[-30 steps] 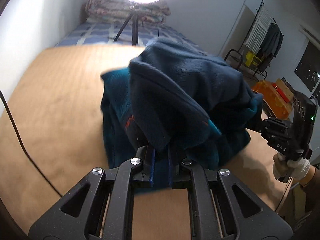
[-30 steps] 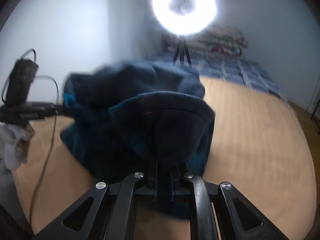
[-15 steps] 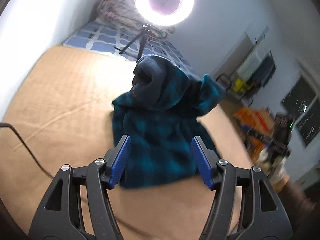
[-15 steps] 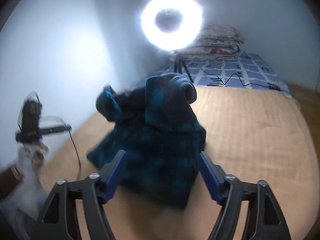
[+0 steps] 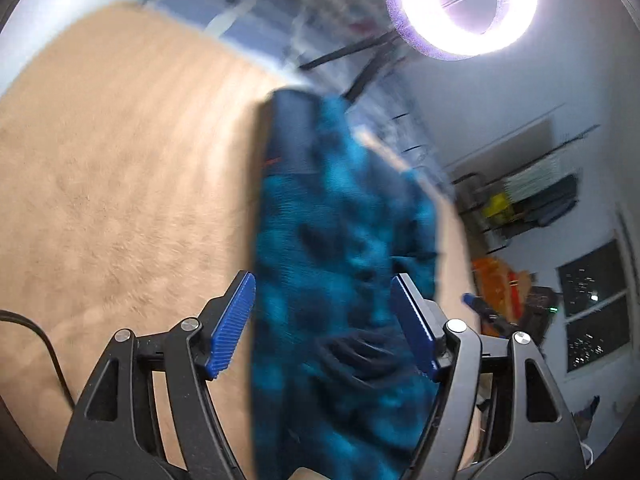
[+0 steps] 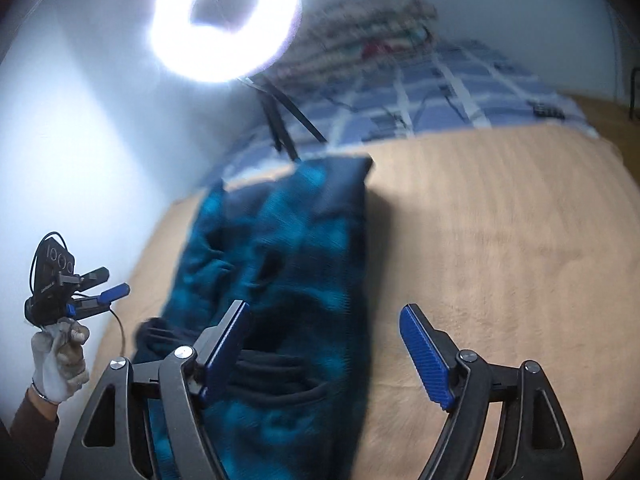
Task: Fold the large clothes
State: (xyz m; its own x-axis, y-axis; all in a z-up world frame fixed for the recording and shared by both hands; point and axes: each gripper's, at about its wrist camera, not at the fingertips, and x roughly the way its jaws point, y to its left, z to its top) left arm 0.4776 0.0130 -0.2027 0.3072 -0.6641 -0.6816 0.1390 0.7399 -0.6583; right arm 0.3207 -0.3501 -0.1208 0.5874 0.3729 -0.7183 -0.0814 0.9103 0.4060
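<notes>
A teal and dark blue fleece garment (image 5: 340, 240) lies as a long folded strip on the tan blanket (image 5: 120, 180); the picture is blurred. My left gripper (image 5: 324, 328) hovers over its near end, jaws opening, blue pads (image 5: 234, 328) clear of the cloth. In the right wrist view the garment (image 6: 288, 248) runs from the near edge toward the far end of the blanket (image 6: 500, 240). My right gripper (image 6: 326, 356) stands open above the strip's right edge and holds nothing. The left gripper (image 6: 100, 288) shows at the far left, in a gloved hand (image 6: 60, 356).
A lit ring light (image 6: 224, 20) on a tripod stands behind the garment on a blue checked sheet (image 6: 440, 92), with folded bedding (image 6: 372, 20) at the wall. A black cable (image 5: 40, 340) crosses the blanket's left. A clothes rack (image 5: 532, 200) and orange boxes (image 5: 500, 284) stand right.
Both grippers let go of the garment, opened wide, drew back and rolled. The lifted cloth dropped and now lies flat as a long folded strip.
</notes>
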